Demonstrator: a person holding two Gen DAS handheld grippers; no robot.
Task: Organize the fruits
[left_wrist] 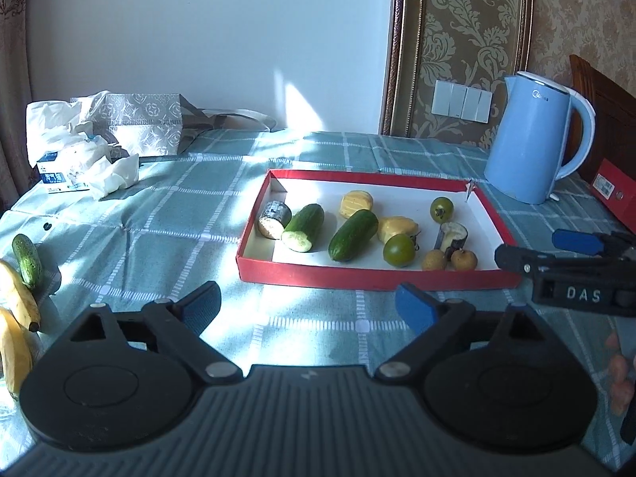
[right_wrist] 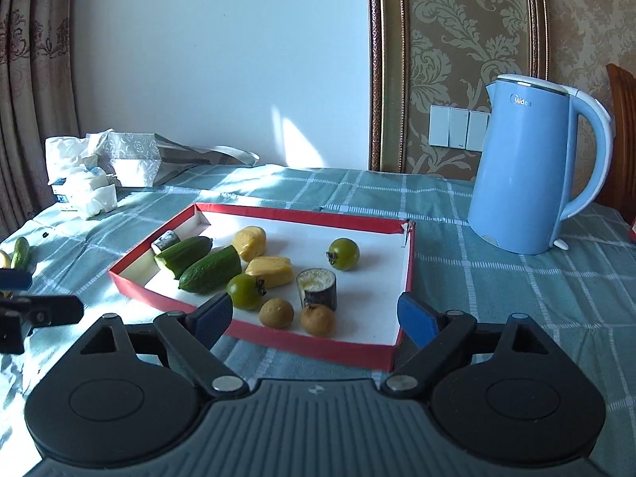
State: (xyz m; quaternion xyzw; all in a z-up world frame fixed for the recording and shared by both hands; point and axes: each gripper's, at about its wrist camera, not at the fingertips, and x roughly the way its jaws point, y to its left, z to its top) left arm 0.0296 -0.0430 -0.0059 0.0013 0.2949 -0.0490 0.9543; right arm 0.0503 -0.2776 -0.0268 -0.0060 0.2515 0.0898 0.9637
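tablecloth [left_wrist: 167, 214]: teal-green check with white grid lines, soft, creased; carries everything
kettle [right_wrist: 532, 167]: light blue smooth plastic, tall tapered body, white-edged loop handle, reads "Midea"; just right of the tray's far right corner
tray [right_wrist: 254, 344]: shallow rectangular cardboard lid, red outer walls, white inside; landmark, mid-table
bag [left_wrist: 147, 123]: grey-white patterned, lying flat, well off the tray's far left
tissues [left_wrist: 83, 159]: crumpled white heap plus a small blue-white packet, print unreadable; left of the bag, well off the tray's far left
red box [left_wrist: 616, 194]: glossy, barcode label; right of the tray, past the kettle
left gripper [left_wrist: 308, 306]: black arms, blue pads, jaws wide apart, nothing between; near side of the tray
right gripper [right_wrist: 316, 314]: same build, jaws wide apart, nothing gripped; over the tray's near wall; body reads "DAS" in left wrist view
bananas [left_wrist: 16, 310]: 2, yellow, curved; well left of the tray
cucumbers [right_wrist: 210, 268]: 2 in the tray's left half, dark green, bumpy, cut ends; 1 small whole cucumber [left_wrist: 27, 260] well left of the tray beside the bananas
yellow chunks [right_wrist: 270, 270]: 2, pale, blocky, tray centre
dark-skinned stubs [right_wrist: 317, 288]: 2, cylinders with pale cut faces; one tray left, one near right
green tomatoes [right_wrist: 344, 253]: 2, round, glossy, in tray
longans [right_wrist: 277, 313]: 2, tan, rough, round, by the tray's near wall
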